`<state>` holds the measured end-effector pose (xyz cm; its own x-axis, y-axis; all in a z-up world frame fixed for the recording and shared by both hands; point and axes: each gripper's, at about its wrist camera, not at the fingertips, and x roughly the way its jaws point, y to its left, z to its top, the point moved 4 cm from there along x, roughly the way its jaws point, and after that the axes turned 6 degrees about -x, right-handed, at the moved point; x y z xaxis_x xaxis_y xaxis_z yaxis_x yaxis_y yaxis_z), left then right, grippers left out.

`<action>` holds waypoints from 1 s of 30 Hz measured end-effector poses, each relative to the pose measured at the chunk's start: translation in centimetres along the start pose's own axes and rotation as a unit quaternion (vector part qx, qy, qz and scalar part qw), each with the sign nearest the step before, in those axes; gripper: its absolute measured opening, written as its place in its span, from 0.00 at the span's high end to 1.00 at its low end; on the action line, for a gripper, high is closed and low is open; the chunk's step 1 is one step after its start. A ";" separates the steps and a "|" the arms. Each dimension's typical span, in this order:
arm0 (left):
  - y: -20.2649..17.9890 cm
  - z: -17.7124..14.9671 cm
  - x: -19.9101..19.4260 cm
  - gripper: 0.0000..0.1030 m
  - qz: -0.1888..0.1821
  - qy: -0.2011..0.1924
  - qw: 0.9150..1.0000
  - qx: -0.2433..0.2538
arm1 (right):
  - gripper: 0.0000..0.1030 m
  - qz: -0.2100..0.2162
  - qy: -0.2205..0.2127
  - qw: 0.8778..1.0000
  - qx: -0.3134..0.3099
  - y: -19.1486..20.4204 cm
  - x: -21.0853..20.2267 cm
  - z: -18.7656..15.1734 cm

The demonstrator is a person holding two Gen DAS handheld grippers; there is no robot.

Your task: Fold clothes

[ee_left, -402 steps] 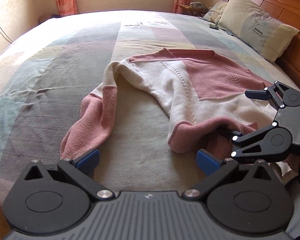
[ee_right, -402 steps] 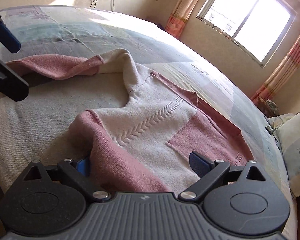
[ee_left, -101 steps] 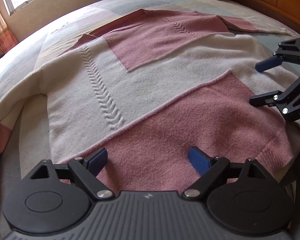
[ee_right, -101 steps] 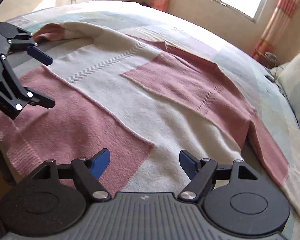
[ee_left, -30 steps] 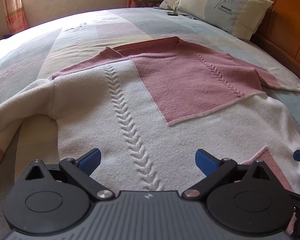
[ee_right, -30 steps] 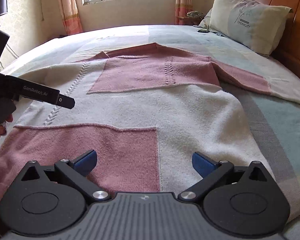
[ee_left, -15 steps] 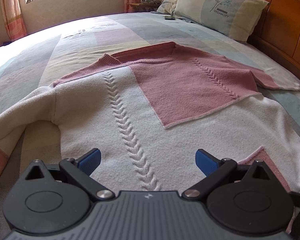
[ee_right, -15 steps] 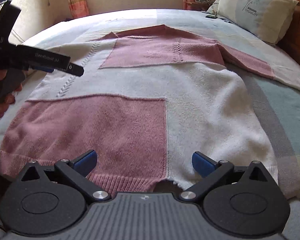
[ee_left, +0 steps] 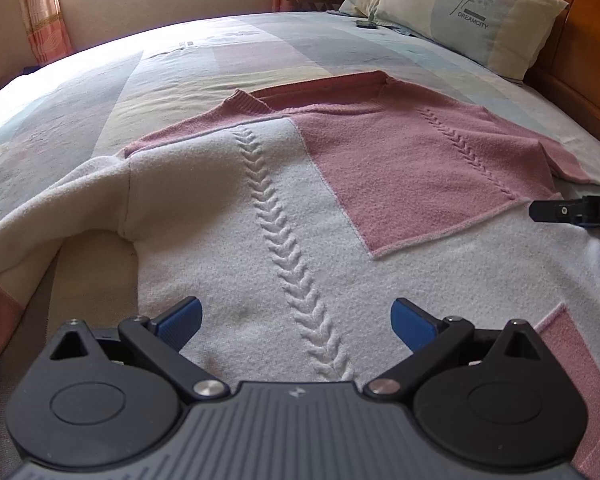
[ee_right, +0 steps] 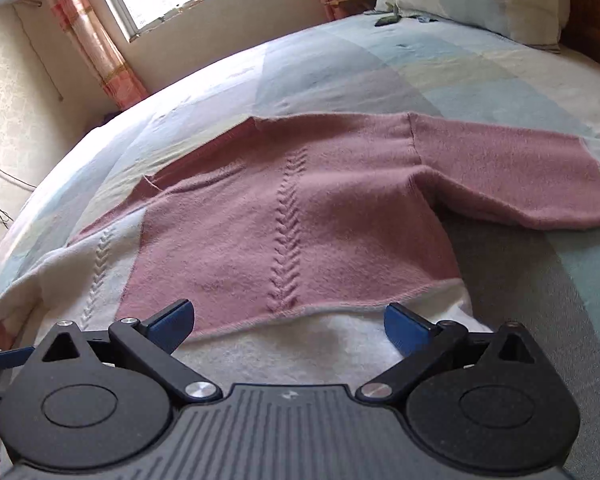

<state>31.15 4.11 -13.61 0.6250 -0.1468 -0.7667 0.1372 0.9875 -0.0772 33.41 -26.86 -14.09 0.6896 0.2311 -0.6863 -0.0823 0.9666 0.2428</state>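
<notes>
Pink-and-white sweater (ee_left: 300,208) flat on bed (ee_left: 180,72); pillow (ee_left: 472,16) printed "DREAMCITY"; left gripper (ee_left: 296,320) and right gripper (ee_right: 288,322) spread wide, holding nothing.

Bare bed (ee_left: 148,80) fills the upper left of the frame, open to pass; the pillow (ee_left: 472,20) and headboard (ee_left: 580,40) block the upper right, apparently.
</notes>
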 end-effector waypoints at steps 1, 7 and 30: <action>-0.1 0.0 0.1 0.03 0.002 0.002 1.000 0.002 | 0.01 -0.008 -0.014 1.000 -0.017 -0.7 -0.8 -1.0; -0.2 0.1 -0.2 0.03 -0.005 -0.007 1.000 0.001 | 0.00 0.018 -0.019 1.000 0.001 -1.8 -3.9 -0.8; -1.3 -0.5 0.2 0.03 0.005 -0.003 1.000 0.023 | 0.00 0.105 0.035 0.993 0.034 -1.5 -3.1 1.2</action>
<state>30.68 2.88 -14.00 0.6306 -0.1365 -0.7640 0.1659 0.9854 -0.0392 32.21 -29.20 -11.53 0.6099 0.4362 -0.6616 -0.1678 0.8870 0.4301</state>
